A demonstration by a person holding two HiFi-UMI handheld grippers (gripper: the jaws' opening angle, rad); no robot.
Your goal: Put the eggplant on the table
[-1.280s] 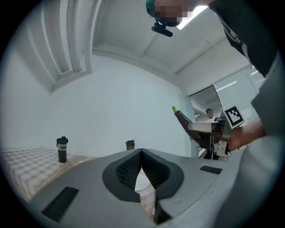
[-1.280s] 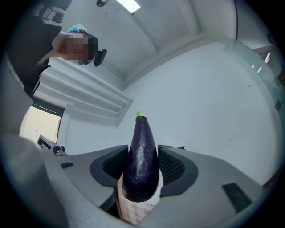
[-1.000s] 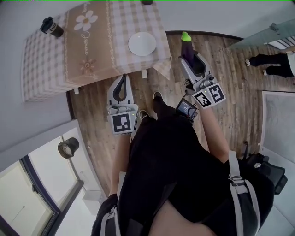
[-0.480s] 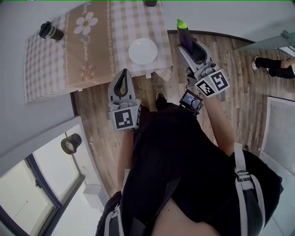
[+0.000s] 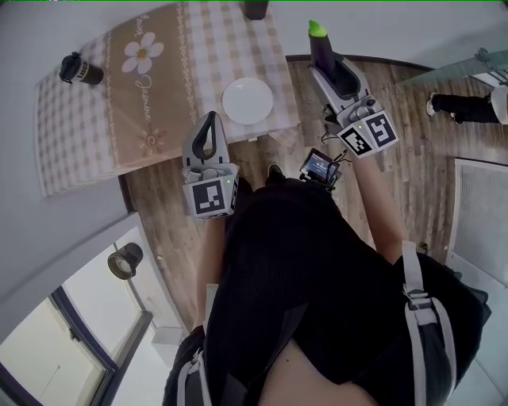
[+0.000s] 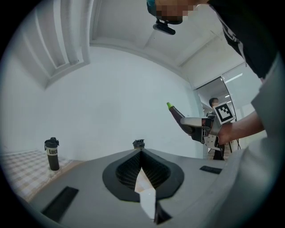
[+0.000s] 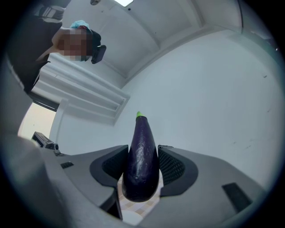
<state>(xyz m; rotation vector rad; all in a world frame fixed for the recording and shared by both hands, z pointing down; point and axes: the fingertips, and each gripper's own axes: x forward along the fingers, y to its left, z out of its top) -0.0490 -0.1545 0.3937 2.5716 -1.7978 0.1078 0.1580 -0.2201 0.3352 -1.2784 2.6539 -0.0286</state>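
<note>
A dark purple eggplant (image 5: 324, 52) with a green stem points away from me, and my right gripper (image 5: 332, 68) is shut on its thick end. It hangs over the wooden floor just right of the table (image 5: 87, 135), which has a checkered cloth. In the right gripper view the eggplant (image 7: 141, 160) fills the gap of the right gripper (image 7: 142, 148), with both pads against it. My left gripper (image 5: 211, 118) holds nothing, its jaws together, its tip at the table's near edge beside a white plate (image 5: 247, 101). The left gripper (image 6: 141, 151) sees the eggplant (image 6: 175, 112) to its right.
A black bottle (image 5: 79, 71) stands at the table's far left, and another dark container (image 5: 254, 9) at its far edge. A person's legs (image 5: 468, 107) stand on the floor at the right. A window and a round lamp (image 5: 124, 259) are at lower left.
Both grippers have moved forward towards the table. The left tip now reaches the table's near edge, and the eggplant has come level with the plate, still held.
</note>
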